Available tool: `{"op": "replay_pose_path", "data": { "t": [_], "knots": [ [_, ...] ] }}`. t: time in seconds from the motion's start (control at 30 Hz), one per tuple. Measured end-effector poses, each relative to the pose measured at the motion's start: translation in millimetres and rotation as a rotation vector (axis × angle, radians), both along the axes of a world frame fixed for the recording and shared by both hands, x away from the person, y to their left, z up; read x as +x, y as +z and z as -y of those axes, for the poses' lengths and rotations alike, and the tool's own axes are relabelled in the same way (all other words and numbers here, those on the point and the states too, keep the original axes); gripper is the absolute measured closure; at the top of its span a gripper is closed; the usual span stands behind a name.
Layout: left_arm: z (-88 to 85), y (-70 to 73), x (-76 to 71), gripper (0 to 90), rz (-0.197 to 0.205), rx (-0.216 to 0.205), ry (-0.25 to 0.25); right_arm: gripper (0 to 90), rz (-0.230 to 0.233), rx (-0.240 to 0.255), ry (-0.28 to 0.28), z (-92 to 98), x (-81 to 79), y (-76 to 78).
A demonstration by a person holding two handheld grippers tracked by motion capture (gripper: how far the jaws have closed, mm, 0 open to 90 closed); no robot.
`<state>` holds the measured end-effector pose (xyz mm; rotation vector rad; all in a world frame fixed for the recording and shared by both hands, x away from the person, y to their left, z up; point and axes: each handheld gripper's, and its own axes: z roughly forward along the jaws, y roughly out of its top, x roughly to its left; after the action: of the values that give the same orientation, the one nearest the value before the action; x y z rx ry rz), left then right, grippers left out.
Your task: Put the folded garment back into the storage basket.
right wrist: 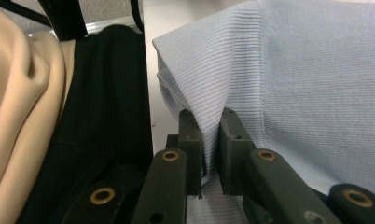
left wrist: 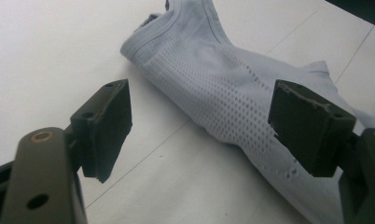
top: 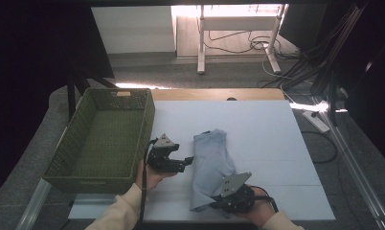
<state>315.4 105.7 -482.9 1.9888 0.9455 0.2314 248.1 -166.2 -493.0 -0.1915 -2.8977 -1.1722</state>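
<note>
**Folded shirt held at its near hem, one claw pinching, one waiting**

The light-blue shirt (top: 212, 165) lies folded into a long narrow strip on the white counter (top: 277, 143), its collar end pointing away from the person and its hem end at the near edge. The right claw (right wrist: 212, 154) is clenched on a fold of the ribbed hem, the fabric rising in a small ridge between the two pads; gripping a doubled edge rather than a single layer probably keeps the stacked layers together when the cloth is lifted or turned over. In the high view the right claw (top: 218, 203) sits at the strip's near left corner, with the hand behind it. The left claw (top: 186, 162) hovers just beside the strip's left edge, about midway along it, and touches nothing. In the left gripper view its jaws stand wide apart, released, with the perforated cloth (left wrist: 213, 88) lying ahead of them, a position suited to taking a second hold. The green woven basket (top: 75, 143) stands empty at the counter's left side, near the left claw, the likely destination for the folded garment.
</note>
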Motion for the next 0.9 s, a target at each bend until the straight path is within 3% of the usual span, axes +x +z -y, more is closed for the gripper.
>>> {"op": "replay_pose_path", "data": {
  "t": [0.43, 0.9],
  "knots": [
    [14.2, 4.1, 11.7, 22.4, 0.001, -0.003, -0.004, 81.5, -0.014, 0.006, -0.021, 3.7, 1.4, -4.7],
    [44.1, 14.2, 53.6, 22.7, -0.017, 0.000, 0.023, 81.5, -0.020, 0.018, -0.027, 6.8, 1.2, -5.2]
  ]
}}
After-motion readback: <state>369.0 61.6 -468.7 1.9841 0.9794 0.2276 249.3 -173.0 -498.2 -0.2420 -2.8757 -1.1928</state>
